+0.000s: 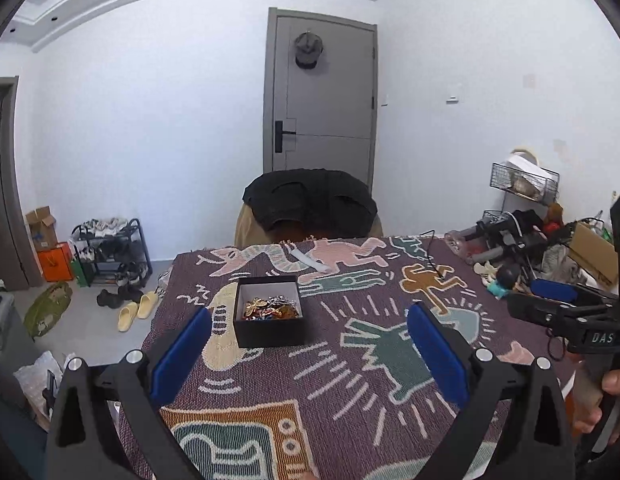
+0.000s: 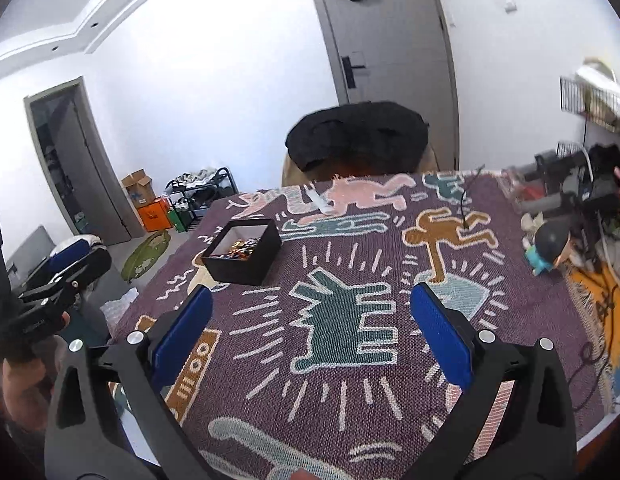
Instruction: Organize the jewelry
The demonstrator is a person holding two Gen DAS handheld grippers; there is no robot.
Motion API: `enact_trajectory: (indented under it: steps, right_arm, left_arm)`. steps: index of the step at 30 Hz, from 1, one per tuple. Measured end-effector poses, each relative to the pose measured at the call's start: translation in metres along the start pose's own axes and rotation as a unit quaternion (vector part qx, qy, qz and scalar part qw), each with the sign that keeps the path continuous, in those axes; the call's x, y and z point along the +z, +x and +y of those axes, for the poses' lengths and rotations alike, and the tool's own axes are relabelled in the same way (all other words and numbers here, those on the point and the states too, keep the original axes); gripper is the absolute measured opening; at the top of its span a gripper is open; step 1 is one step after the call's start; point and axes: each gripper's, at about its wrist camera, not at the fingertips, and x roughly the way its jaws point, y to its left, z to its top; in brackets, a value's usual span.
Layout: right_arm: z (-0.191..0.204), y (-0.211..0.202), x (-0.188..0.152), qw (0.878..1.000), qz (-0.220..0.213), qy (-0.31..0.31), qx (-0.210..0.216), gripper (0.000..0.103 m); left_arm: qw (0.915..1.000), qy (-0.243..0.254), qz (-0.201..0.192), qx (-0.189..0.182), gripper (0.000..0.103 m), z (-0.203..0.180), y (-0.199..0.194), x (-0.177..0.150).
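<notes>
One black box [image 1: 268, 316] holding a heap of jewelry [image 1: 269, 307], too tangled to count, sits on the patterned cloth [image 1: 350, 380] just ahead of my left fingers. My left gripper [image 1: 310, 354] is spread wide, holding nothing. My right gripper [image 2: 311, 332] is also spread and bare, with the box ahead of its left finger. One toy figure [image 2: 550, 246] stands far right.

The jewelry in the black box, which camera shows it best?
The left wrist view: it looks down into the box, so the jewelry shows as a gold and multicolored heap. The right wrist view sees the box from the side; its near wall hides most of the jewelry.
</notes>
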Motion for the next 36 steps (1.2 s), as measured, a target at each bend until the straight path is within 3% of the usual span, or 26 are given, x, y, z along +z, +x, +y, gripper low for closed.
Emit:
enact_trajectory:
  steps: [8, 18, 36]
  right_arm:
    - [0.008, -0.012, -0.011, 1.000, 0.002, -0.008, -0.003, 0.099]
    - [0.000, -0.011, -0.013, 1.000, 0.012, -0.011, -0.003, 0.099]
    - [-0.007, -0.008, -0.013, 1.000, 0.009, -0.009, -0.006, 0.099]
  left_arm:
    - [0.9999, 0.002, -0.009, -0.010, 0.095, -0.012, -0.022, -0.003]
    - [0.9999, -0.011, 0.008, -0.003, 0.095, 0.000, -0.012, -0.008]
    - [0.9997, -0.024, -0.005, -0.001, 0.095, 0.007, -0.017, -0.012]
